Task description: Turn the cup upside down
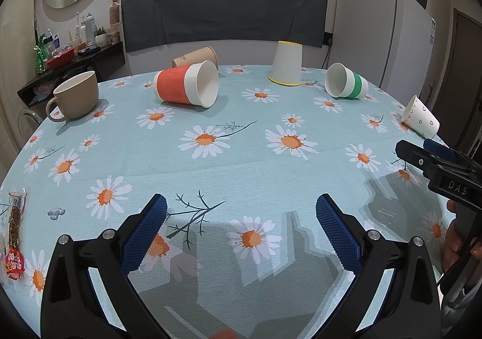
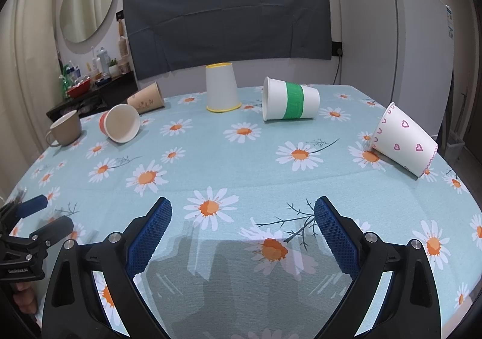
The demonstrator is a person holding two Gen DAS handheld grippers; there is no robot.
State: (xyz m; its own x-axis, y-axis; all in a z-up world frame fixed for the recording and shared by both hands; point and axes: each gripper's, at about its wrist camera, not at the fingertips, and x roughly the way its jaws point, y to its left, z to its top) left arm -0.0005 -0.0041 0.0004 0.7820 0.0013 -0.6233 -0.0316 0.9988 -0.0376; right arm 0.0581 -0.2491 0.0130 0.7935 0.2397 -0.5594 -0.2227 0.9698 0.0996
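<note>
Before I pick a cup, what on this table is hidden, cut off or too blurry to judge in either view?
- Brown paper cup: left wrist view, the orange cup covers its lower side.
- Snack packet: left wrist view, cut by the left edge; its print is too small to read.
- Left tongs: right wrist view, motion-blurred at the left edge.
- Inside of the mug: both views are too low.

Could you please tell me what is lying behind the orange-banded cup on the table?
Directly behind the orange-banded cup lies a brown paper cup, also on its side. Its lower side is hidden in the left wrist view; the right wrist view shows it whole, with the cups looking slightly apart.
</note>
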